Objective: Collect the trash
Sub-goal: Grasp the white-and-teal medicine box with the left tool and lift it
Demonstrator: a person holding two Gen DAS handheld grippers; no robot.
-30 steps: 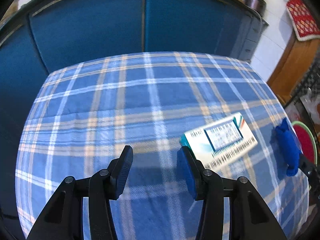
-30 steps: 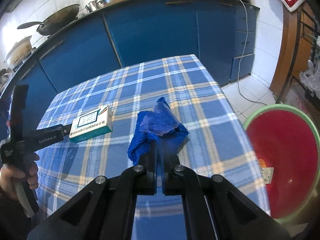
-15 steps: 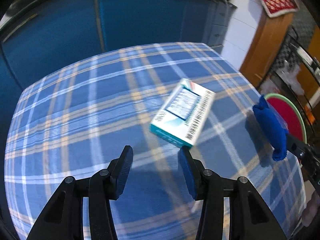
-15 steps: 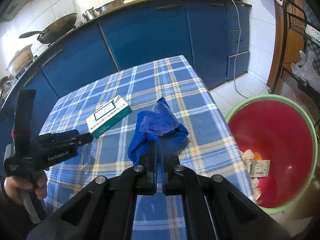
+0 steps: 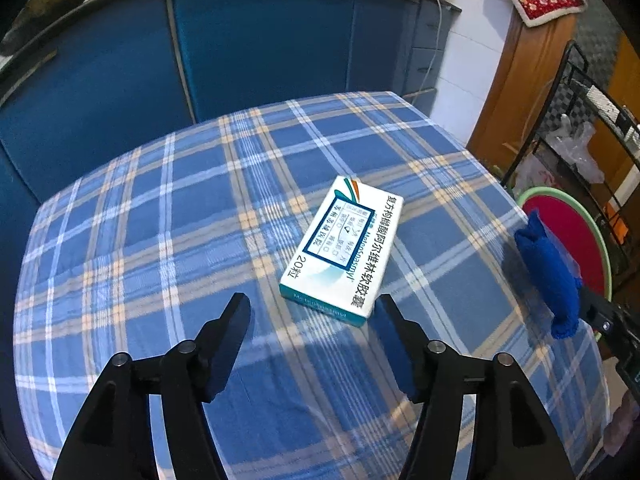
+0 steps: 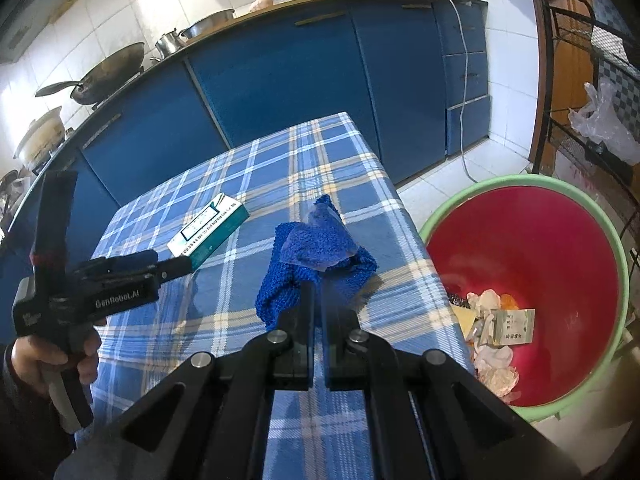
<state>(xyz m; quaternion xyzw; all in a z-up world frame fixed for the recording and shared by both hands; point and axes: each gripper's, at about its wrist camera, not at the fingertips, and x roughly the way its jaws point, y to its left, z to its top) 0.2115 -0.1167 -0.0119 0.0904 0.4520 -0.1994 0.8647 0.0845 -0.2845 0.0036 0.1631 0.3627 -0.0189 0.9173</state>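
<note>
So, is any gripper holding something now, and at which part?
The right gripper pinches the blue cloth at its near lower edge. The left gripper is open and holds nothing; the medicine box lies just ahead of it.

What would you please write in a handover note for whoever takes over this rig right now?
Left hand-held gripper: open, empty, just short of the medicine box lying flat on the checked tablecloth.
Right hand-held gripper: shut on the blue cloth, held above the table's right edge.
Red bin on the floor to the right already holds trash.
Left: grip the box, bin it; the cloth is not yet dropped.
</note>
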